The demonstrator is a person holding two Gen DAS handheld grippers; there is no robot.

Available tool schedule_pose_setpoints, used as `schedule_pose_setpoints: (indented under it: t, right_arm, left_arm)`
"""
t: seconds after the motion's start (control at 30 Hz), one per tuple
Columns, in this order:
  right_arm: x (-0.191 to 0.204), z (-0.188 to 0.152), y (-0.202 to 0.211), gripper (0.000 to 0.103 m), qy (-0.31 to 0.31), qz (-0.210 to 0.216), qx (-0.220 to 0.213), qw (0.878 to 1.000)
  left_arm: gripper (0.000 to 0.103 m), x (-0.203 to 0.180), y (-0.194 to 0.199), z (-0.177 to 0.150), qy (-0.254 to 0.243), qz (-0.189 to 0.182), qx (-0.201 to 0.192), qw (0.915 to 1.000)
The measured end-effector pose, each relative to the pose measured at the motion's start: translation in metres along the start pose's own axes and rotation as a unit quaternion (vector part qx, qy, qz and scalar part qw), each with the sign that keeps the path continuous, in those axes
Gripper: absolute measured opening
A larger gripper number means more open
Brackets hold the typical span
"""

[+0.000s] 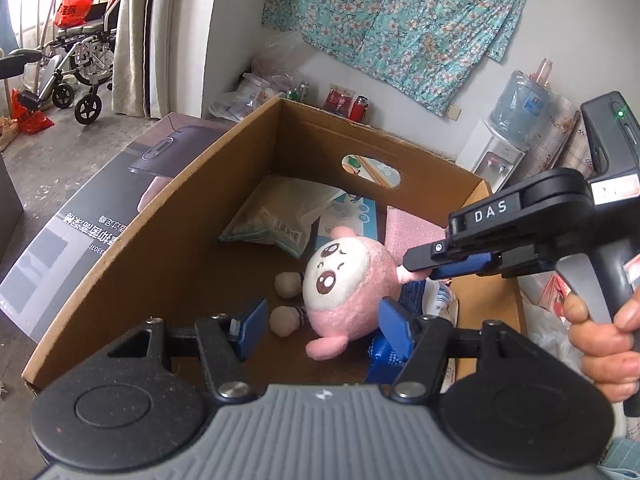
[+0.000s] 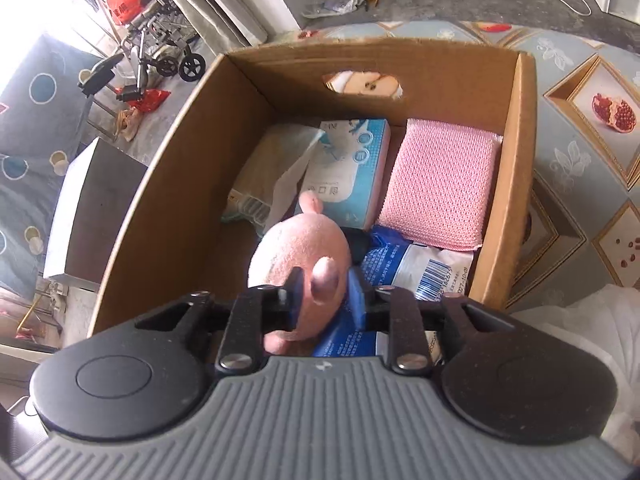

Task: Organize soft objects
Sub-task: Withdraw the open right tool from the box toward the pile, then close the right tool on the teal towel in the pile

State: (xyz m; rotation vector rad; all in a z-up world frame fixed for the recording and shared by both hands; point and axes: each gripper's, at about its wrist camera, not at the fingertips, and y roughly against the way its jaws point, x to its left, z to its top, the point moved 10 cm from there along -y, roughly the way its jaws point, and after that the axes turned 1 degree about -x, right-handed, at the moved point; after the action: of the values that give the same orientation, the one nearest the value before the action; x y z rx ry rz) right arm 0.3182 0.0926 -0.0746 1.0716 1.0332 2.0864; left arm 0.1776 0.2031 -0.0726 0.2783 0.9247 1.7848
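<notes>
Pink plush toy (image 1: 352, 284) lies inside the cardboard box (image 1: 160, 264), w/ its arm between the right gripper (image 2: 324, 300) pads, jaws partly apart & not visibly pressing on it. Left gripper (image 1: 326, 326) hangs just above the box's near side, jaws apart, nothing held, plush between & just beyond its pads. Past the right gripper: blue-white packet (image 2: 408, 264), tissue pack (image 2: 348, 172), pink cloth (image 2: 436, 188) at the far-right wall.
</notes>
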Motion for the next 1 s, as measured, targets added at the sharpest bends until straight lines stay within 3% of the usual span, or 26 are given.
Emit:
schedule_pose_setpoints:
  t: [0.07, 0.2, 0.3, 0.4, 0.57, 0.67, 0.87, 1.0]
  right_arm:
    - [0.001, 0.005, 0.017, 0.044, 0.006, 0.001, -0.019, 1.000]
    - [-0.005, -0.002, 0.065, 0.051, 0.011, 0.012, -0.066, 0.998]
    - [-0.022, -0.021, 0.111, 0.053, 0.010, 0.016, -0.094, 0.995]
    - [-0.057, -0.047, 0.166, 0.054, 0.008, -0.010, -0.130, 0.991]
    - [-0.138, -0.101, 0.245, 0.055, -0.045, -0.073, -0.176, 0.981]
    - [-0.189, -0.147, 0.276, 0.055, -0.091, -0.110, -0.185, 0.972]
    - [-0.258, -0.241, 0.310, 0.055, -0.171, -0.145, -0.187, 0.956]
    - [-0.280, -0.293, 0.315, 0.055, -0.220, -0.141, -0.186, 0.947]
  left_arm:
    - [0.065, -0.005, 0.005, 0.000, -0.005, -0.005, -0.005, 1.0000]
    - [0.068, -0.028, 0.022, -0.002, -0.030, -0.031, -0.019, 0.9989]
    - [0.073, -0.057, 0.041, -0.007, -0.065, -0.072, -0.037, 0.9946]
    - [0.076, -0.097, 0.061, -0.021, -0.110, -0.127, -0.049, 0.9847]
    - [0.076, -0.168, 0.083, -0.060, -0.179, -0.215, -0.041, 0.9591]
    - [0.076, -0.212, 0.094, -0.094, -0.225, -0.263, -0.032, 0.9376]
    - [0.076, -0.277, 0.108, -0.167, -0.287, -0.334, -0.016, 0.8976]
    - [0.075, -0.310, 0.109, -0.208, -0.318, -0.360, -0.014, 0.8766]
